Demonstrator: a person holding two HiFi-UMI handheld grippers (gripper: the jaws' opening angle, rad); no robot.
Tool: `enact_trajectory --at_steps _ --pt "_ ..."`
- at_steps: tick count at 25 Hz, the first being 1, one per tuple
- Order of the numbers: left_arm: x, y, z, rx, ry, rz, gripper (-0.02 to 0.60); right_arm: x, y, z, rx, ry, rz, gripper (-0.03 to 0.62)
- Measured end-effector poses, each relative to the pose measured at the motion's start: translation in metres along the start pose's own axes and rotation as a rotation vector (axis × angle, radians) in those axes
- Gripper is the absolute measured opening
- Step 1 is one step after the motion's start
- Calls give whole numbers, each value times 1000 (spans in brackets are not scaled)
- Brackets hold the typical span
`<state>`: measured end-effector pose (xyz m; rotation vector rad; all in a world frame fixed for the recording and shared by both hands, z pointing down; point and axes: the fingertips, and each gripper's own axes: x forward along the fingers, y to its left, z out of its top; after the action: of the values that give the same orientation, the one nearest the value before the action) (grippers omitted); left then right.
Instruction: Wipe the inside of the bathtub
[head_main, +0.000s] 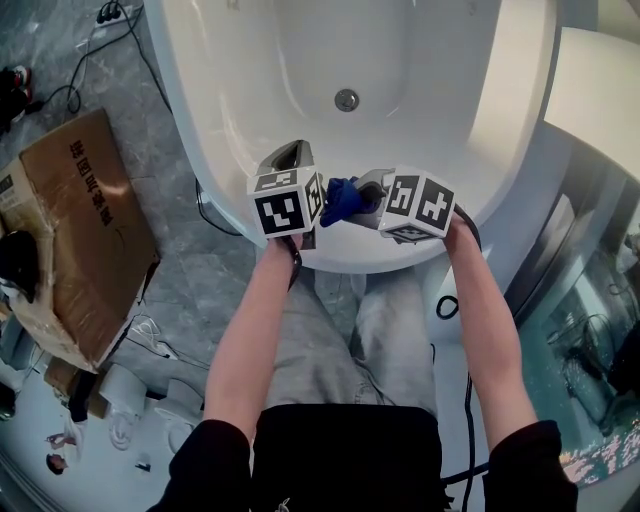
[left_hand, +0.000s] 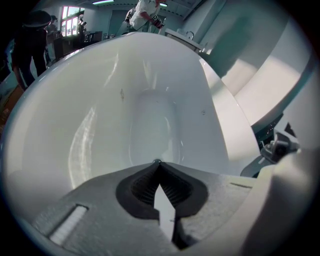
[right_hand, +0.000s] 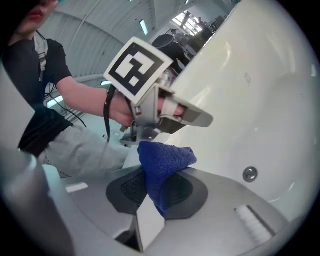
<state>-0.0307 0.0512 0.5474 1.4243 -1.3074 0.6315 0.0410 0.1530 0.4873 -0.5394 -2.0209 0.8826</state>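
Blue cloth (right_hand: 162, 167) is pinched between the closed jaws of the right gripper (right_hand: 157, 189), with a folded wad sticking out past the tips. It is held over the near rim of the white bathtub (head_main: 205, 140), apparently not yet touching the inside. The basin lies ahead and below, its long axis running away from the person, with the drain (head_main: 347, 99) on that line. The left gripper (left_hand: 158, 167), pressed together on nothing, is held just beside the cloth.
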Motion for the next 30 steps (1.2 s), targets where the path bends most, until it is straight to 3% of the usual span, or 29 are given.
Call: enact_trajectory --at_steps 6,12,17,20,24,30 --pt "15 -7 10 -20 2 -11 3 -46 -73 10 25 -34 -201 72" --pt "55 -11 -2 -30 27 -32 3 -41 -146 -21 121 -27 -264 71" --pt "98 -3 -11 -69 28 -16 3 -19 -199 -68 47 151 -359 71" --pt "116 6 -25 -114 44 -1 3 1 -225 -90 38 191 -402 71" --pt "127 17 -36 -168 40 -13 3 41 -264 -110 6 261 -414 71" --pt "147 15 -53 -144 60 -25 3 74 -291 -122 4 297 -405 71"
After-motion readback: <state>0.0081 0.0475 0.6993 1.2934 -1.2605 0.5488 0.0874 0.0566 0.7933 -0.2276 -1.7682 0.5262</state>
